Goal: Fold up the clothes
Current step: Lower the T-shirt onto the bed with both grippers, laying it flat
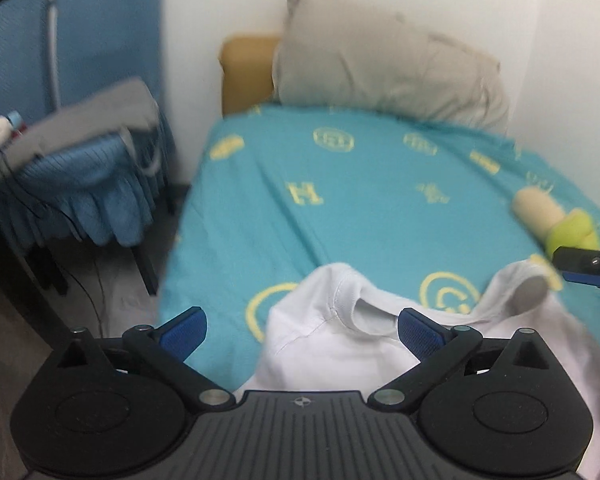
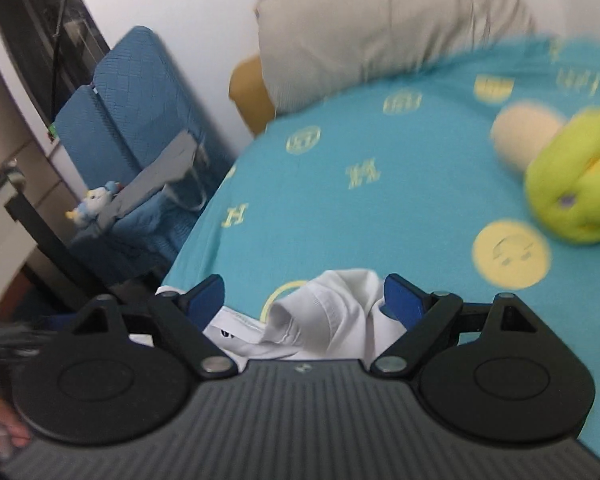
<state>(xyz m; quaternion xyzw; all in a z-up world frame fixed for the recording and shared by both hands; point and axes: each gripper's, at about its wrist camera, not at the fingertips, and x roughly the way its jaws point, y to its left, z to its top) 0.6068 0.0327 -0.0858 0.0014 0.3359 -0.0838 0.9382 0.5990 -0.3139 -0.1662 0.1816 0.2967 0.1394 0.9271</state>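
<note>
The left hand-held gripper (image 1: 302, 330) has its blue pads spread wide, and between them lies the collar area of the white T-shirt (image 1: 340, 344) — it holds nothing, and whether a pad touches the cloth I cannot tell. The right hand-held gripper (image 2: 304, 300) is also wide apart, with a bunched, rumpled part of the same shirt between its fingers; it does not pinch the cloth. The T-shirt lies at the near end of the bed, on the turquoise sheet (image 1: 340, 184) with yellow emblems, and it looks crumpled, with no clean fold visible. So I judge the task is only at its start: the shirt first must be taken at two points, spread flat, and then folded — all this is left to do. Further out, a yellow-green plush toy (image 2: 572, 184) lies on the sheet to the right, near the shirt but apart from it, and a grey pillow (image 1: 388, 64) leans on the wall at the head of the bed.
</note>
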